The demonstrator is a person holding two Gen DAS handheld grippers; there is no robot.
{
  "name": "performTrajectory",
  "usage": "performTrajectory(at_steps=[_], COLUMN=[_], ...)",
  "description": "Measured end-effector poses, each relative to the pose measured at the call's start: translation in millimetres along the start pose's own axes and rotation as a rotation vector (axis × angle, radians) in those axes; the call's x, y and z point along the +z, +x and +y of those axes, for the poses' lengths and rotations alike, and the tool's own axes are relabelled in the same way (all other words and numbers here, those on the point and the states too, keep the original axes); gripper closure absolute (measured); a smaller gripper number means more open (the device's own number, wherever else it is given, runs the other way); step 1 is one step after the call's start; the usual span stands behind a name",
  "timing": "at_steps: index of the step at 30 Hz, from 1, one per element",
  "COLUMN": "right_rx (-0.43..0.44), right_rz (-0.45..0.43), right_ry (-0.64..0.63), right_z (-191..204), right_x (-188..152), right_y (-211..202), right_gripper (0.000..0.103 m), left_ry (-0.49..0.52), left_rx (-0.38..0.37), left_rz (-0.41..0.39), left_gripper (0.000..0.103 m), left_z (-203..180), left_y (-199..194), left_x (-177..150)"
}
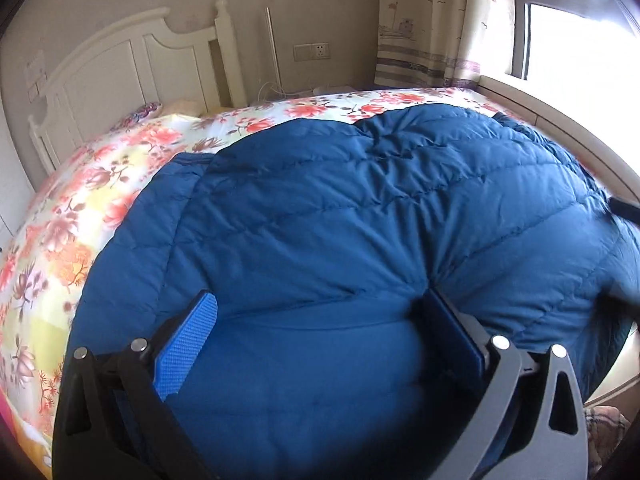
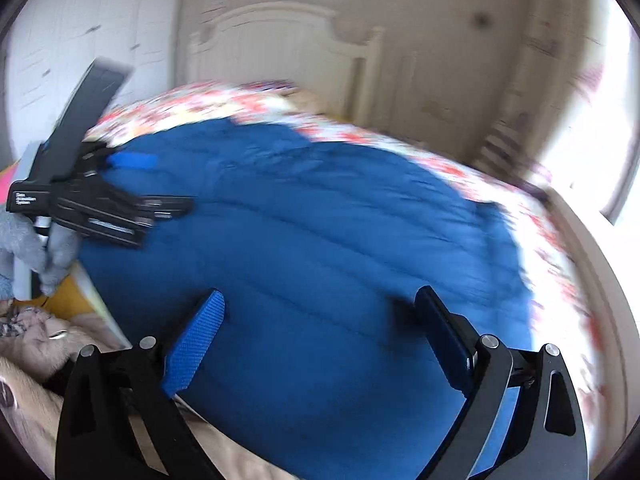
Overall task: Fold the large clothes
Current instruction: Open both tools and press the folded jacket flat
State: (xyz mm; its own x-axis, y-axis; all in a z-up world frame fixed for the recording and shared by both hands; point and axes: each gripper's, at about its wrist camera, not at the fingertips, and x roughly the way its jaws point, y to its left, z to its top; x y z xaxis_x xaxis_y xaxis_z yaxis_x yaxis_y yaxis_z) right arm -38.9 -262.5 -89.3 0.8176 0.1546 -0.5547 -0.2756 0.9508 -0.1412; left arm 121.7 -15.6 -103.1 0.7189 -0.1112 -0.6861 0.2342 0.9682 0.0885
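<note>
A large blue quilted down jacket [image 1: 360, 208] lies spread over a floral bedspread [image 1: 100, 184]. In the left wrist view my left gripper [image 1: 320, 312] stands wide open low over the jacket's near edge, smooth blue fabric filling the space between its blue pads [image 1: 188, 344]. The right wrist view is blurred by motion. There my right gripper [image 2: 320, 308] is also wide open, above the jacket [image 2: 320, 216], with nothing pinched. The left gripper [image 2: 152, 184] shows at the jacket's left edge, held by a grey-gloved hand [image 2: 44, 252].
A white headboard [image 1: 132, 64] stands at the far end of the bed, and a pillow [image 1: 184, 108] lies below it. A wall socket [image 1: 312, 52], a patterned curtain [image 1: 432, 32] and a bright window [image 1: 580, 40] are beyond the bed. The person's clothing [image 2: 36, 344] shows at lower left.
</note>
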Motion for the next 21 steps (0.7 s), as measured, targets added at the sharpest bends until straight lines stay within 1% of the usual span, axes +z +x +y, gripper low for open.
performTrajectory(at_steps=[2, 3, 4, 5, 6, 8, 9, 10, 12, 14, 15, 17, 19, 21], right_rx=[-0.101, -0.115, -0.103, -0.070, -0.018, 0.098, 0.144, 0.168, 0.203, 0.244, 0.263, 0.281, 0.278, 0.283], right_rz=[-0.006, -0.004, -0.009, -0.018, -0.032, -0.076, -0.095, -0.104, -0.122, -0.118, -0.110, -0.054, -0.038, -0.020], right_ry=[0.141, 0.238, 0.320, 0.440, 0.552, 0.705, 0.769, 0.797, 0.815, 0.811, 0.801, 0.778, 0.757, 0.765], right_z=[-46.4, -70.5, -87.7, -107.9, -123.1, -137.2, -139.9, -139.9, -135.0, -129.5, -125.7, -111.9, -98.5, -94.2], right_x=[-20.2, -34.2, -46.3, -64.4, -83.5, -113.9, -128.1, -135.1, -142.2, -138.3, -134.3, -123.5, -115.7, -107.9], right_y=[-21.2, -32.0, -39.7, -50.3, -59.1, -69.8, -72.4, -73.5, -70.1, -62.6, -58.0, -42.7, -34.4, -26.2], right_gripper=[0.012, 0.012, 0.012, 0.015, 0.016, 0.021, 0.021, 0.021, 0.023, 0.023, 0.023, 0.023, 0.022, 0.021], left_ry=[-0.022, -0.027, -0.027, -0.027, -0.026, -0.028, -0.029, -0.028, -0.025, -0.023, -0.022, -0.026, -0.028, -0.026], left_rx=[-0.006, -0.013, -0.015, -0.012, -0.010, -0.009, -0.010, -0.010, -0.009, -0.010, -0.012, -0.018, -0.023, -0.025], left_rz=[-0.003, -0.006, -0.008, -0.008, -0.008, -0.006, -0.005, -0.005, -0.004, -0.004, -0.005, -0.004, -0.004, -0.005], left_gripper=[0.002, 0.002, 0.002, 0.002, 0.002, 0.002, 0.002, 0.002, 0.002, 0.002, 0.002, 0.002, 0.002, 0.002], left_z=[7.0, 8.6, 8.4, 8.5, 8.2, 9.5, 9.9, 10.4, 8.5, 7.8, 7.9, 8.8, 9.4, 8.7], left_y=[-0.9, -0.6, 0.1, 0.8, 0.6, 1.6, 2.5, 3.1, 3.3, 4.2, 4.7, 5.1, 6.2, 7.1], left_x=[-2.8, -3.8, -4.5, -5.5, -6.2, -7.3, -6.7, -7.0, -6.2, -5.6, -5.0, -4.9, -4.6, -4.1])
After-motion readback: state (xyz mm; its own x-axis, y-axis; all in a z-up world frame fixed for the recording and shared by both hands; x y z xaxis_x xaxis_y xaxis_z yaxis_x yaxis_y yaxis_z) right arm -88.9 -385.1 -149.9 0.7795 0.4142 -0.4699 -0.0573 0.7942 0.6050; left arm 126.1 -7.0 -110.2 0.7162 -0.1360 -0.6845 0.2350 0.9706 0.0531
